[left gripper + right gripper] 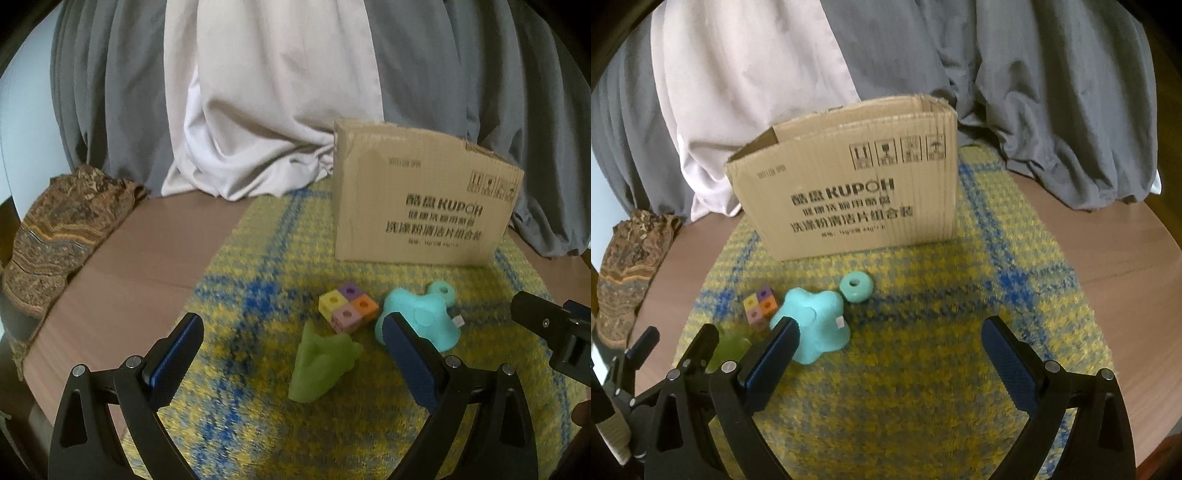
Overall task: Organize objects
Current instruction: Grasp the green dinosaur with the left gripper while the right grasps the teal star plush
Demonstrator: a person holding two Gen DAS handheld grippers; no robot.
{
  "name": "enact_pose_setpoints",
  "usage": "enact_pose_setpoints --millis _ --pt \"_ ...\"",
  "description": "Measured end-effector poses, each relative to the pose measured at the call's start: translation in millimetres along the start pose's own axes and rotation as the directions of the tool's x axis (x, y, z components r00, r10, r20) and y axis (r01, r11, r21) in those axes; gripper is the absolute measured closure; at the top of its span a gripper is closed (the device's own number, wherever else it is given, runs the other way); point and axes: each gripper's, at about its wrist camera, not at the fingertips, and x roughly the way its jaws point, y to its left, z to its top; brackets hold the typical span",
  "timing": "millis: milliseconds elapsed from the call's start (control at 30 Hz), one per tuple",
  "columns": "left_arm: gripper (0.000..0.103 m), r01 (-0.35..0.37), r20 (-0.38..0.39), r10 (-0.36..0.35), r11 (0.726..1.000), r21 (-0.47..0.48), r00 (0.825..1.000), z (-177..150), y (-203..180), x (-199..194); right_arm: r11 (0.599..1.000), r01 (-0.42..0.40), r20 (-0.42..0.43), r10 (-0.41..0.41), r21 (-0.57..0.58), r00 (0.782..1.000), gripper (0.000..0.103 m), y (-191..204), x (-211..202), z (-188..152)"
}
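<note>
Toys sit on the yellow-and-blue mat (258, 280) before the cardboard box (421, 206). Left wrist view: your left gripper (293, 352) hangs with jaws spread, empty, the green toy (317, 363) between them, the colored cube block (349, 304) and teal toy (424, 317) just beyond. Right wrist view: your right gripper (890, 356) is likewise released over bare mat; teal ring (855, 287) lies near the box.
</note>
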Motion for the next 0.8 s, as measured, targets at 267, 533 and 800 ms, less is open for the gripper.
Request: enact_pose_setpoints --millis 267,533,800 --pt "0.004 0.019 -0.047 -0.019 1.0 0.004 0.999 -10 -2 17 1.0 0.004 -0.031 -0.004 0.001 1.0 0.004 -2 13 -6" --pt "0.005 0.036 -0.112 -0.036 0.999 0.001 0.993 -14 -2 36 1.0 0.003 -0.048 -0.003 -0.002 0.999 0.004 -1 22 -6" --pt "0.02 0.057 -0.153 -0.055 0.998 0.007 0.987 -14 -4 45 1.0 -0.001 -0.059 0.001 0.0 0.998 0.004 0 27 -6"
